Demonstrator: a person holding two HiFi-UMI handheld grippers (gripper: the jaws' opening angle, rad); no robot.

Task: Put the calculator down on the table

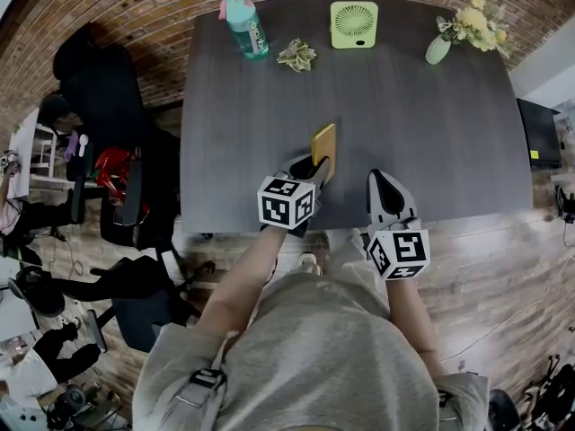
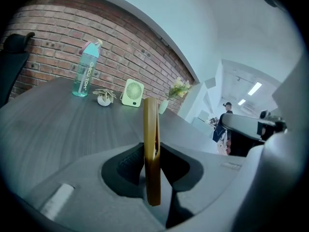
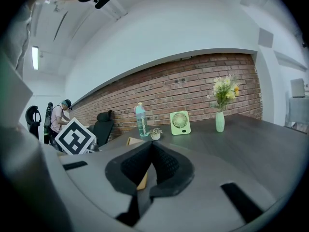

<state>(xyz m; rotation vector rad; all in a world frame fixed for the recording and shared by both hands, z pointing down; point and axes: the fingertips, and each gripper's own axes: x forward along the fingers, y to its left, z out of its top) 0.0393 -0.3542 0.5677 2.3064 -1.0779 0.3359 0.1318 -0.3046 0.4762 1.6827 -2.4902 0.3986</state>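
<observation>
Brick wall (image 1: 135, 7) backs a long dark grey table (image 1: 431, 133), with a black office chair (image 1: 94, 83) off its left end. Over the near edge of the table the left gripper (image 1: 310, 169) has its jaws clamped on the yellow calculator (image 1: 323, 147). The right gripper (image 1: 384, 185) hovers just beside it with its jaws closed together on nothing.

Along the far side stand a teal water bottle (image 1: 245, 25), a green desk fan (image 1: 353, 24), a pale vase of yellow flowers (image 1: 438, 49) and a small potted plant (image 1: 296, 55).

The calculator is held on edge, its thin side up and its faces turned left and right. Its long axis runs away from the person toward the wall, over the near half of the table. Whether its lower edge touches the tabletop cannot be made out.
</observation>
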